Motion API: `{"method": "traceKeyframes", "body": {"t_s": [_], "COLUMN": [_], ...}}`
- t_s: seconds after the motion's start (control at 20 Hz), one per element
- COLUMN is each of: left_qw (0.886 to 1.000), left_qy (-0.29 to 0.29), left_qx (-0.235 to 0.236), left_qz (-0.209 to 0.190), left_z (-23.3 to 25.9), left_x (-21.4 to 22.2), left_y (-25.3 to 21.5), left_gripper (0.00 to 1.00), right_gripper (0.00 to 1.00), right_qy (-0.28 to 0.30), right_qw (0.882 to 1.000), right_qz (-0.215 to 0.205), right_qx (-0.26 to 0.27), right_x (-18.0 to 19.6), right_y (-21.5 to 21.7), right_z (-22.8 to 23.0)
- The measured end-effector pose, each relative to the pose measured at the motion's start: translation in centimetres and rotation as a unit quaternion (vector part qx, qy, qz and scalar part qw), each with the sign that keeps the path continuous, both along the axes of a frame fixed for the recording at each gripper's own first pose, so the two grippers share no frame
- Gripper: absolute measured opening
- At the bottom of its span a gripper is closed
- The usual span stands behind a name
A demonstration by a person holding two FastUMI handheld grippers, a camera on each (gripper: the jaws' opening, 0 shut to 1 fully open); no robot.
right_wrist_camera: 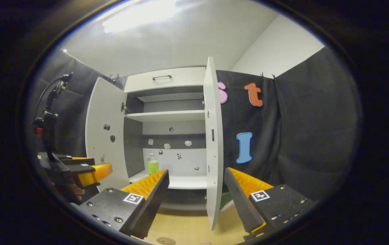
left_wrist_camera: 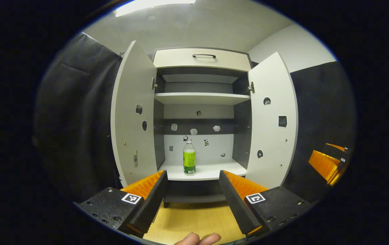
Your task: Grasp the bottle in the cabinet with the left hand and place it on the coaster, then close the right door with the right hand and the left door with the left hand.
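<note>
The clear plastic bottle with a green label [left_wrist_camera: 189,157] stands upright on the lower shelf [left_wrist_camera: 211,173] of the white two-door cabinet [left_wrist_camera: 201,59], whose left door [left_wrist_camera: 133,115] and right door [left_wrist_camera: 272,122] both hang open. The left gripper [left_wrist_camera: 192,194], with orange fingers spread wide and holding nothing, faces the bottle from well in front of the cabinet, above the light wooden table [left_wrist_camera: 194,221]. The right gripper [right_wrist_camera: 196,194] is likewise wide and empty, with the edge of the right door between its fingers in the right gripper view, and a round brown coaster [right_wrist_camera: 165,241] lies on the table at that view's bottom edge
</note>
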State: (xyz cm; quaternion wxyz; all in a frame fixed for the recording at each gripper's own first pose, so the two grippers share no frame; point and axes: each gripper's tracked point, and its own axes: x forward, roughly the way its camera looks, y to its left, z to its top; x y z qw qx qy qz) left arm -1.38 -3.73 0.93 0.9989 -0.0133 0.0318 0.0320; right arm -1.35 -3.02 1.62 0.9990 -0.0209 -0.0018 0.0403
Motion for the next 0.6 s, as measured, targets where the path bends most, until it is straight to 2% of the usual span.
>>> {"method": "traceKeyframes", "body": {"t_s": [0.3,0.6], "left_qw": [1.000,1.000], "left_qy": [0.007,0.017], "left_qx": [-0.007,-0.019], "left_qz": [-0.004,0.009], "left_z": [-0.5,-1.4], "left_x": [1.2,5.9], "left_y": [1.2,4.8], "left_gripper": [0.95,0.96], "right_gripper": [0.98,0.98], "right_qy": [0.009,0.014], "right_qw": [1.000,1.000], "right_qz": [0.018,0.026], "right_qx": [-0.004,0.001], "right_x": [1.2,5.5], "right_y": [2.4,5.4], "right_z": [-0.6,-1.7]}}
